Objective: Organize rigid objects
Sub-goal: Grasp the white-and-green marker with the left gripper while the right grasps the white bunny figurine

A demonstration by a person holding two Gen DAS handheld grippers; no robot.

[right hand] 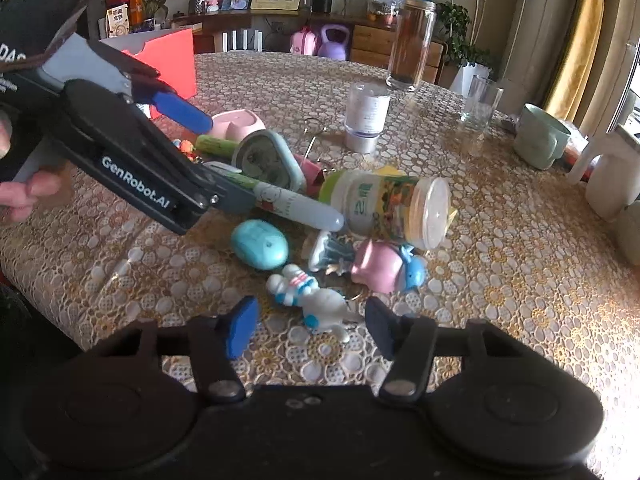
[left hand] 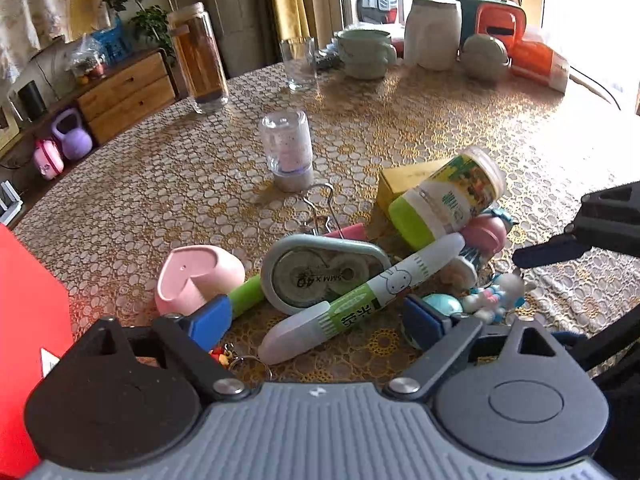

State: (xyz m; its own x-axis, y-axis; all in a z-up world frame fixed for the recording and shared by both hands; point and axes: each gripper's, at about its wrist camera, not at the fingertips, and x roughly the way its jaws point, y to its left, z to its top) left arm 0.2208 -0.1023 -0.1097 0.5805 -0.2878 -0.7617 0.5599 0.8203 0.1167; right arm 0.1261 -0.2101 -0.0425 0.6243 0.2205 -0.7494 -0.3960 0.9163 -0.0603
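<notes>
Lace-covered table (left hand: 400,128) holds clutter; left gripper (left hand: 320,320) gapes around a white-and-green pen (left hand: 360,300), right gripper (right hand: 310,326) half-open around a rabbit figurine (right hand: 316,300), neither gripping.

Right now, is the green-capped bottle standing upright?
No, the green-capped bottle lies on its side, propped on the pile on the table.

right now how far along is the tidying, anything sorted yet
Nothing looks sorted: the white pen, correction tape, lying bottle, blue egg and pink heart dish still sit in one jumble on the table. The left gripper is open around the pen, the right gripper open around the white bunny figure. Everything is left.
</notes>
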